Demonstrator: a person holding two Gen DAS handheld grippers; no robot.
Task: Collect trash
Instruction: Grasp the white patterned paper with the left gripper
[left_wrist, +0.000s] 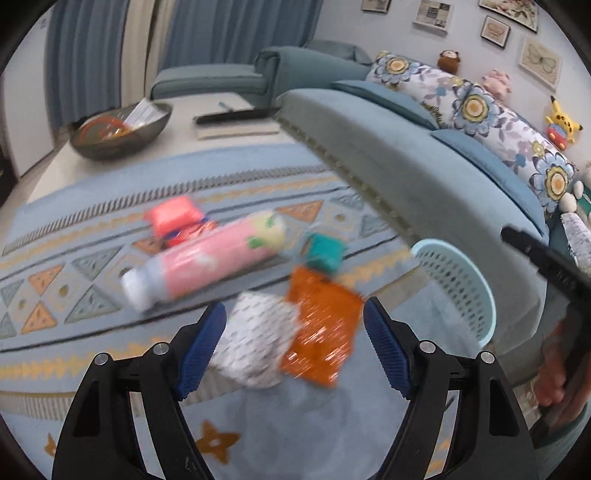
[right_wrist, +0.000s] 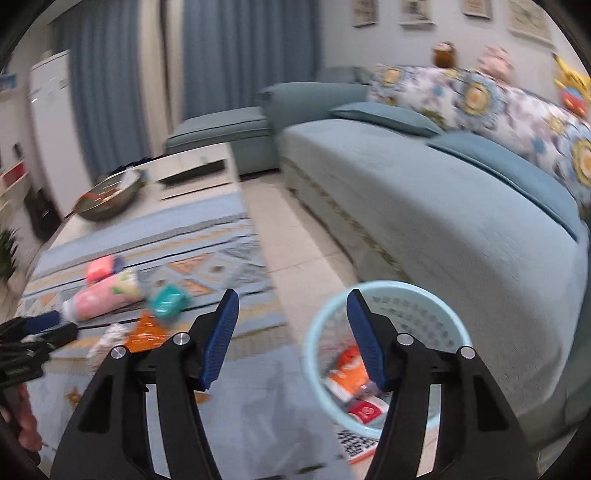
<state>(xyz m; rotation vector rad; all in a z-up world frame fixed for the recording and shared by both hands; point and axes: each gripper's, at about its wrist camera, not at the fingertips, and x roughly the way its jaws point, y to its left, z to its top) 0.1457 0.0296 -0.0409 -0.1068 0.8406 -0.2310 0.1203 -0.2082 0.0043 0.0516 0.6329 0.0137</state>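
Observation:
Several pieces of trash lie on a patterned blue cloth (left_wrist: 92, 229): a pink bottle (left_wrist: 207, 258) on its side, a pink packet (left_wrist: 171, 216), a teal packet (left_wrist: 325, 251), an orange wrapper (left_wrist: 321, 328) and a white patterned packet (left_wrist: 255, 339). My left gripper (left_wrist: 294, 304) hangs open just above the white packet and the orange wrapper, touching neither. A light blue basket (right_wrist: 424, 306) stands on the floor by the sofa, holding an orange wrapper (right_wrist: 347, 363) and a red packet (right_wrist: 365, 410). My right gripper (right_wrist: 293, 293) is open and holds nothing, its right finger over the basket.
A teal sofa (left_wrist: 424, 173) with flowered cushions and plush toys runs along the right. Beyond the cloth, a dark bowl (left_wrist: 122, 133) and a black remote on a notebook (left_wrist: 236, 118) lie on the table. Tiled floor (right_wrist: 295, 236) separates table and sofa.

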